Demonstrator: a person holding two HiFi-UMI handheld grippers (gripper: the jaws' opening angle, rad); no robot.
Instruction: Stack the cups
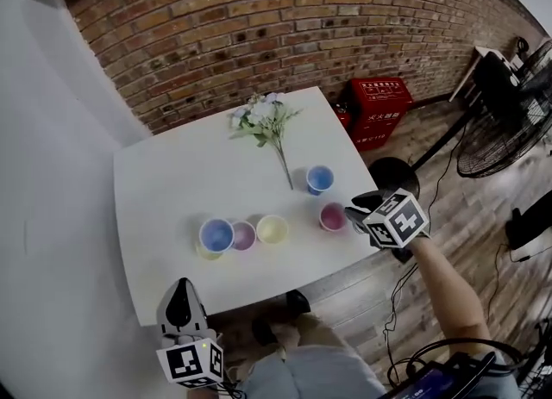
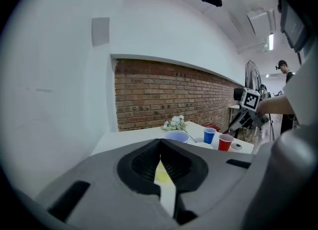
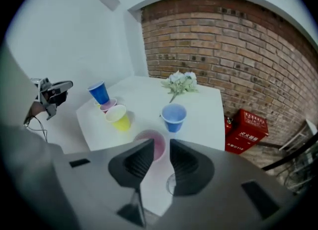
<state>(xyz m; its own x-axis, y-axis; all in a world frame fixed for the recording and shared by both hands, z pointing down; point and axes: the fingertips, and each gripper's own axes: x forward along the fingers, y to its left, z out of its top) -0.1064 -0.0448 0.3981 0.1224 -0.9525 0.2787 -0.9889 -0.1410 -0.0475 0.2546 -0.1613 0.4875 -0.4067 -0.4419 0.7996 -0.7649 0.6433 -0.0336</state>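
Several cups stand on the white table [image 1: 164,190]. A blue cup [image 1: 320,179] stands behind a pink cup [image 1: 333,216]. To the left are a yellow cup [image 1: 272,229], a second pink cup [image 1: 244,235] and another blue cup [image 1: 216,235] sitting in a yellow one. My right gripper [image 1: 354,213] is at the table's right edge beside the nearer pink cup [image 3: 154,142], jaws apart, nothing between them. My left gripper [image 1: 181,287] hangs off the table's front edge, jaws together and empty. The left gripper view shows a yellow cup [image 2: 161,176] just past its tips.
A bunch of artificial flowers [image 1: 266,120] lies at the back of the table. A small clear round thing [image 3: 171,184] lies at the table's edge by my right gripper. Red crates [image 1: 379,104], a black stool [image 1: 392,173] and a standing fan [image 1: 504,130] are on the floor at the right.
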